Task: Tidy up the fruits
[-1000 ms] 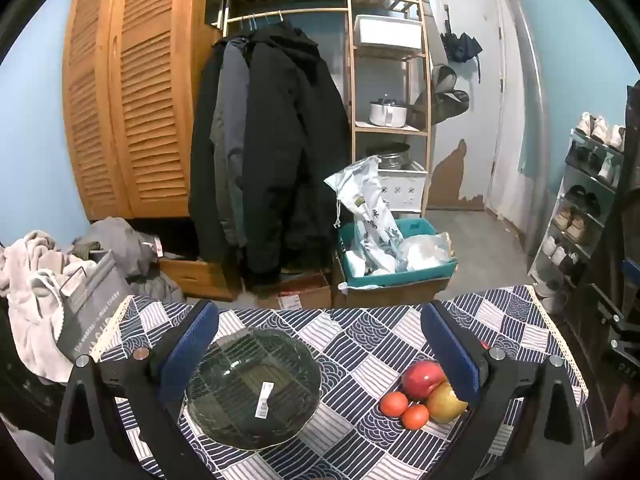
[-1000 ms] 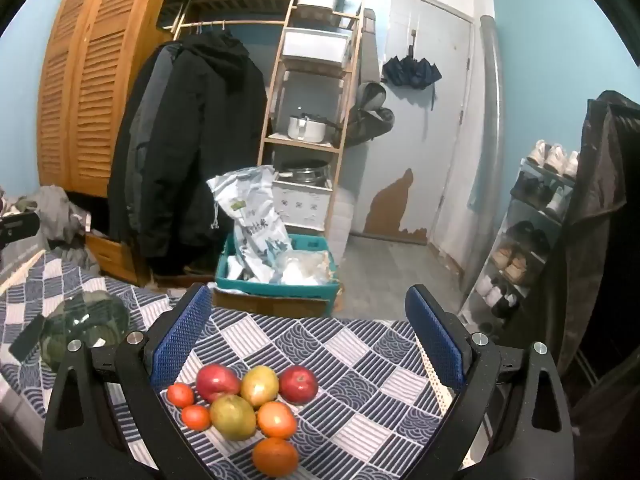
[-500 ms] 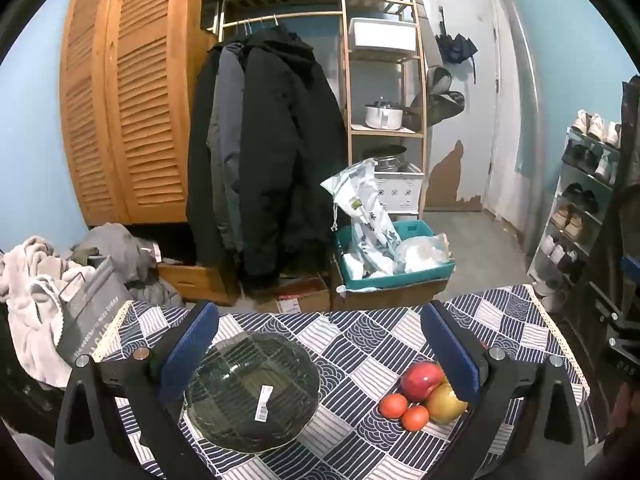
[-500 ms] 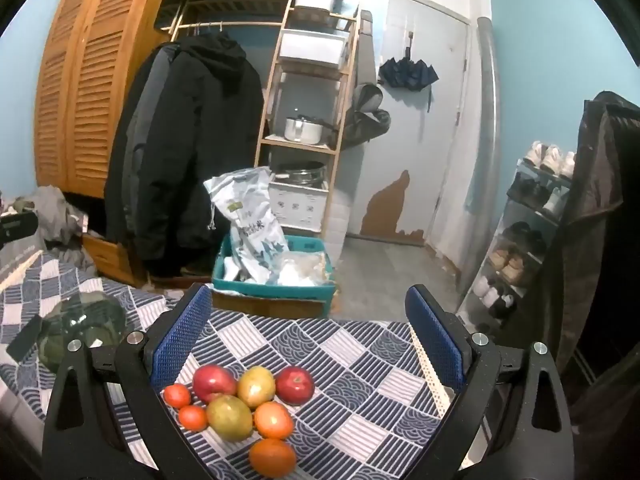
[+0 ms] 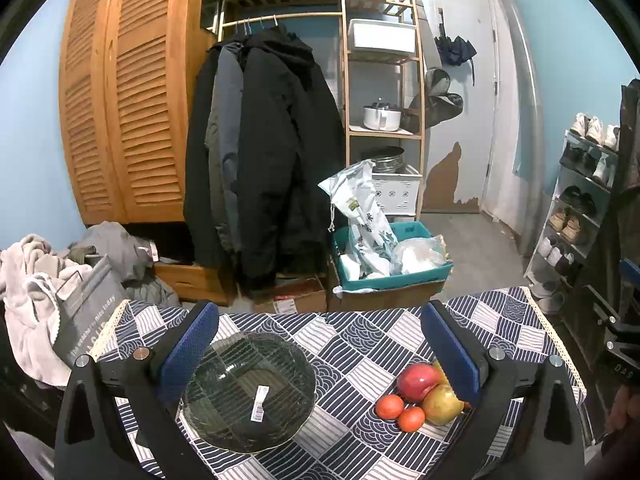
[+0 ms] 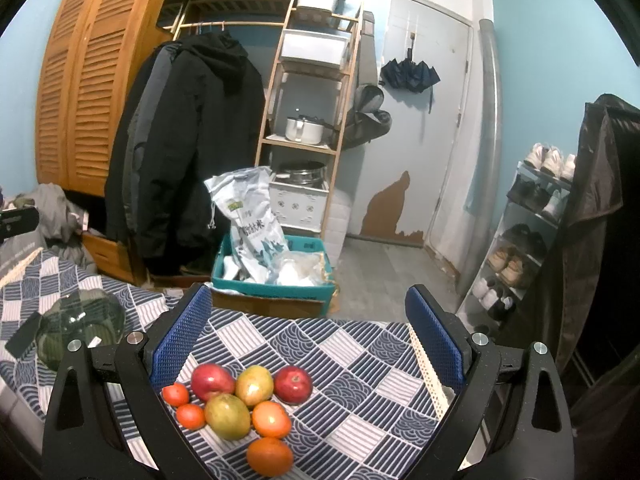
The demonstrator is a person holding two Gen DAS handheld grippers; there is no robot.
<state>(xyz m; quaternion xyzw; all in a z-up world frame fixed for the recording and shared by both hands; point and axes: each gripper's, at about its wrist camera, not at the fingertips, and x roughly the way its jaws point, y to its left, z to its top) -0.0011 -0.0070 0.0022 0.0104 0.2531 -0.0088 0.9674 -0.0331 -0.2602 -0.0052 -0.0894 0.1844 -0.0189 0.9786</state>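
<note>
On the patterned tablecloth [image 6: 360,352] we see the fruit cluster [image 6: 240,404]: apples, mangoes, oranges and small tomatoes, touching one another. We hold the right gripper [image 6: 308,332] above it, jaws spread wide, grasping nothing. We hold the left gripper [image 5: 320,344] likewise released, jaws wide apart, above the dark glass plate [image 5: 248,388], which lies beside the fruit, apart from it.

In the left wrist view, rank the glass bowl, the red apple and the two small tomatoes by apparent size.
1. Glass bowl, clearly largest.
2. Red apple.
3. Two tomatoes, alike in size; no ranking between them.
</note>
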